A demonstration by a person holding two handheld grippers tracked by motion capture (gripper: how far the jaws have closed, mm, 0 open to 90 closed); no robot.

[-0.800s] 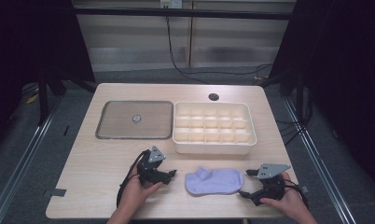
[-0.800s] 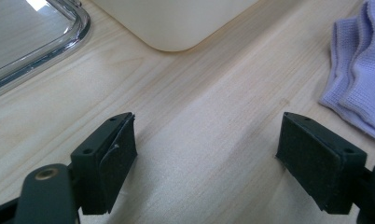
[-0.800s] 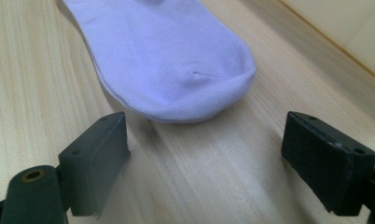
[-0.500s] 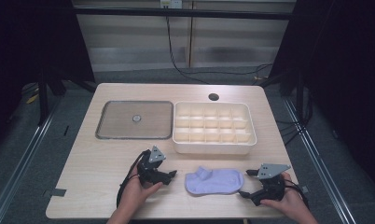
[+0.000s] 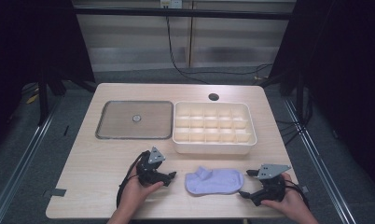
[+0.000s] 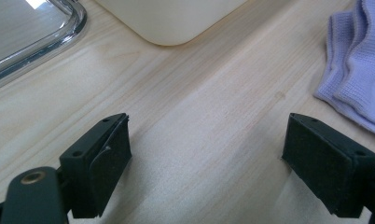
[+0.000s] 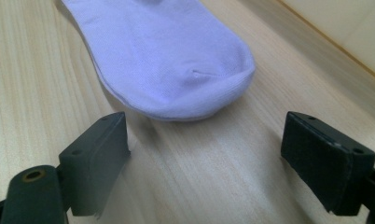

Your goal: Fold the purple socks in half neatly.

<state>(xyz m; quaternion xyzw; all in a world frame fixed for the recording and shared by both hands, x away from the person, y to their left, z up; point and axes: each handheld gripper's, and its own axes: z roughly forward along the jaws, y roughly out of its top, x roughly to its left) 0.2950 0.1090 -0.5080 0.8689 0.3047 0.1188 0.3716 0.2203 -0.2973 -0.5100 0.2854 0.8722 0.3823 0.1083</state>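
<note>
Here the left gripper (image 5: 169, 175) rests low on the wooden table (image 5: 97, 158), jaws spread wide with nothing between them. Just to its right a lilac sock (image 5: 214, 181) lies flat. Farther right, the right gripper (image 5: 245, 184) faces the sock's toe, jaws likewise apart.

Changes on record:

- Right gripper (image 5: 245, 183): moved slightly left, closing most of the gap to the toe end of the sock (image 5: 214, 181); jaws now spread wide on either side of that toe end, not touching it.
- Left gripper (image 5: 172, 178): shifted marginally toward the sock's cuff end; jaws apart over bare table (image 5: 92, 163), the cuff just beside one jaw.
</note>
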